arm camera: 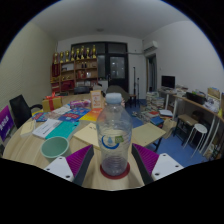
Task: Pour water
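A clear plastic water bottle with a white cap and a pale label stands upright on a round red coaster at the near edge of the wooden table. It holds little or no water that I can make out. My gripper is open, with the bottle's lower part standing between the two fingers. The magenta pads flank it left and right, and a narrow gap shows on each side. The bottle rests on its own on the coaster.
A green round dish lies left of the fingers. Beyond the bottle, books, papers and boxes cover the table. A black chair stands left, shelves at the back wall, a desk with monitor and white stool right.
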Tool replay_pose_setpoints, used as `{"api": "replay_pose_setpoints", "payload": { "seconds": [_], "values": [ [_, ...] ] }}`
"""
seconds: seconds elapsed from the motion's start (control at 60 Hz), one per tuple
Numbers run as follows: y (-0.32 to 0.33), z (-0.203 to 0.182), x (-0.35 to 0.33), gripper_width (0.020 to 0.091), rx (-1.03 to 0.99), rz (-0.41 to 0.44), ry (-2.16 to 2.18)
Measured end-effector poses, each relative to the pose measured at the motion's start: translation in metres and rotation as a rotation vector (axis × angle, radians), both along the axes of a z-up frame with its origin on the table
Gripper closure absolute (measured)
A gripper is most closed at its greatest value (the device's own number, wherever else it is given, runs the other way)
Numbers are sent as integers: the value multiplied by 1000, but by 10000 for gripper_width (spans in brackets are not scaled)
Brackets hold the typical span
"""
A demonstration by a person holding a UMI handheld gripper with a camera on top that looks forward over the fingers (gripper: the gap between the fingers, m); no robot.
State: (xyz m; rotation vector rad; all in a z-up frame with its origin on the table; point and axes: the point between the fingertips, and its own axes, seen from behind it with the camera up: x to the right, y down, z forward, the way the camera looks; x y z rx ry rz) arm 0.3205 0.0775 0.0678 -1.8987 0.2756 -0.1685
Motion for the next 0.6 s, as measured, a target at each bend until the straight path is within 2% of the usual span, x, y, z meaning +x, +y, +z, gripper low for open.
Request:
{"api": "replay_pose_setpoints", "payload": {
  "seconds": [0.15,0.25,0.267,0.6],
  "values": [
    [-55,42,-35,258,-13,-24,-31],
    [-98,80,-75,257,-9,-41,-65],
    [-111,91,-64,258,-8,-38,-65],
    [-264,186,-204,256,-2,-106,-40]
  ]
}}
